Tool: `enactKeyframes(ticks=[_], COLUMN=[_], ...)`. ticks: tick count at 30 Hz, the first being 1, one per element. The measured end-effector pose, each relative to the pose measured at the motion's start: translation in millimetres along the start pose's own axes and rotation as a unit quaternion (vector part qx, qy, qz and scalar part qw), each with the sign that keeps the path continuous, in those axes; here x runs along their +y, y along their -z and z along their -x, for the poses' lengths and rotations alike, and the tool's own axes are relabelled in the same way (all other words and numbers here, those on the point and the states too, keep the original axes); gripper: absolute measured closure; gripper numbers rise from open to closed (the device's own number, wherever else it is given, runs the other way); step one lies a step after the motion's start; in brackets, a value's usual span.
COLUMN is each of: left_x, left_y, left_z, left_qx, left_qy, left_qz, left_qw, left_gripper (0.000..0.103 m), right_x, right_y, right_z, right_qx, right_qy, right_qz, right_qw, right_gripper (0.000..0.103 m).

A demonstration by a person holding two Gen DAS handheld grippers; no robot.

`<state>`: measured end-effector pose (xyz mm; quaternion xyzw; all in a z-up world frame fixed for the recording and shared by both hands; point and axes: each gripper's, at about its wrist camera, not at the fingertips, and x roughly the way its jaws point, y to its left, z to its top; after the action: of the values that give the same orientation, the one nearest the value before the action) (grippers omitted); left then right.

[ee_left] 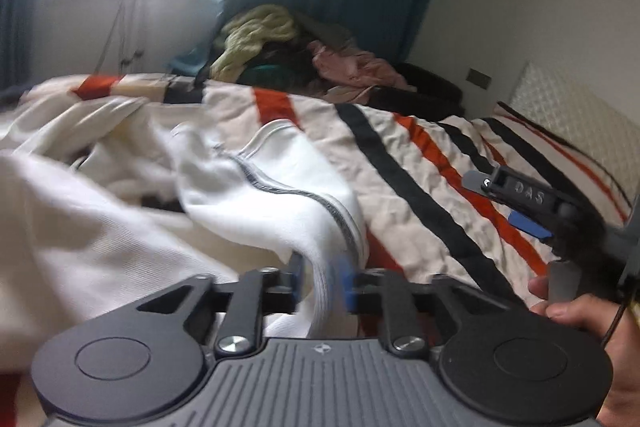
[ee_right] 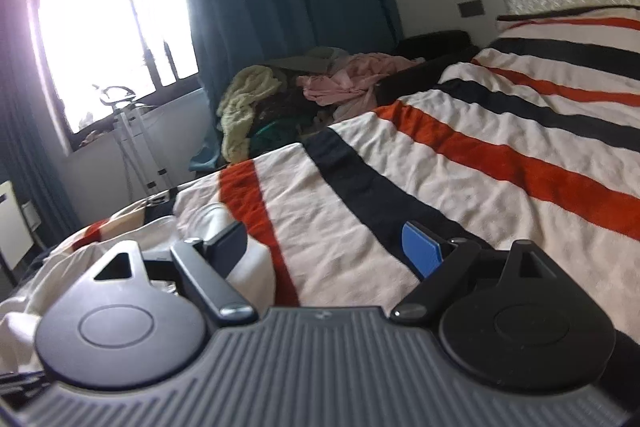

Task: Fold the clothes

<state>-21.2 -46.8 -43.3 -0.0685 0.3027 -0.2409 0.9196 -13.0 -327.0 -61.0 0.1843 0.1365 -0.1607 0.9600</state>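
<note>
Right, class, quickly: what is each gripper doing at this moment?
Left gripper: shut on the white garment.
Right gripper: open, holding nothing, above the striped blanket.

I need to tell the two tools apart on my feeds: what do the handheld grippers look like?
Both look alike: a grey ribbed body, two round black discs, black linkage bars with silver screws, and blue pads on black fingers. That holds for the left gripper and the right gripper. Seen from the left wrist, the right gripper's side reads "DAS", with a thin dark cord hanging near the person's hand. No sleeve shows.
</note>
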Motion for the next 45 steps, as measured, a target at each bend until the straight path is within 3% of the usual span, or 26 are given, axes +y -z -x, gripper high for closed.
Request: enactKeyframes(ticks=[5,8,9,11,15,21,24,32,33,35,36,38,41,45], left_x=[21.0,27.5,28.8,32.5,39.2,62.7,77.3,97.5,100.3,105.8,107.9,111.1,111.7,109.9], left_y=[-14.0,-12.1,-10.9,-8.5,-8.5,-5.9,-2.9,-4.6,-4.5,-5.2,-5.1,-5.3,-5.5,-6.8], left_z=[40.7,59.5,63.6,72.7,81.0,73.1,58.3,25.0,22.0,17.6,16.8,16.4,20.4,27.2], left_qx=[-0.037,-0.054,-0.059,-0.068,-0.063,-0.071,-0.062,-0.054,-0.052,-0.048,-0.048,-0.051,-0.067,-0.079], left_qy=[-0.017,-0.030,-0.026,-0.013,-0.001,-0.026,-0.038,-0.061,-0.062,-0.056,-0.052,-0.046,-0.050,-0.058], left_qz=[0.009,0.000,-0.005,-0.003,0.000,-0.007,0.006,0.007,0.011,0.023,0.030,0.042,0.044,0.051], left_qw=[0.9991,0.9981,0.9979,0.9976,0.9980,0.9971,0.9974,0.9967,0.9966,0.9970,0.9970,0.9968,0.9956,0.9938], left_gripper=[0.027,0.026,0.026,0.026,0.023,0.022,0.021,0.021,0.021,0.021,0.021,0.021,0.021,0.021], right_x=[20.8,36.8,43.1,53.1,68.3,140.0,184.9,243.3,250.4,247.6,243.9,237.1,225.9,197.8], right_y=[8.8,15.7,17.7,20.6,17.5,0.0,-3.7,30.2,34.6,39.2,37.3,29.7,7.2,-52.1], right_z=[5.1,3.6,3.6,4.0,-10.5,-55.2,-97.5,-185.8,-196.8,-205.3,-204.7,-200.1,-186.2,-160.8], right_qx=[0.016,0.038,0.042,0.049,0.099,0.151,0.211,0.309,0.320,0.317,0.309,0.288,0.249,0.172], right_qy=[-0.072,-0.119,-0.132,-0.160,-0.202,-0.234,-0.249,-0.164,-0.152,-0.131,-0.127,-0.124,-0.130,-0.137], right_qz=[0.027,0.039,0.047,0.060,0.036,0.117,0.147,0.211,0.219,0.218,0.209,0.191,0.172,0.130], right_qw=[0.997,0.991,0.989,0.984,0.974,0.953,0.934,0.913,0.909,0.914,0.919,0.930,0.944,0.967], right_gripper=[0.017,0.017,0.017,0.027,0.029,0.029,0.029,0.031,0.038,0.061,0.078,0.091,0.096,0.096])
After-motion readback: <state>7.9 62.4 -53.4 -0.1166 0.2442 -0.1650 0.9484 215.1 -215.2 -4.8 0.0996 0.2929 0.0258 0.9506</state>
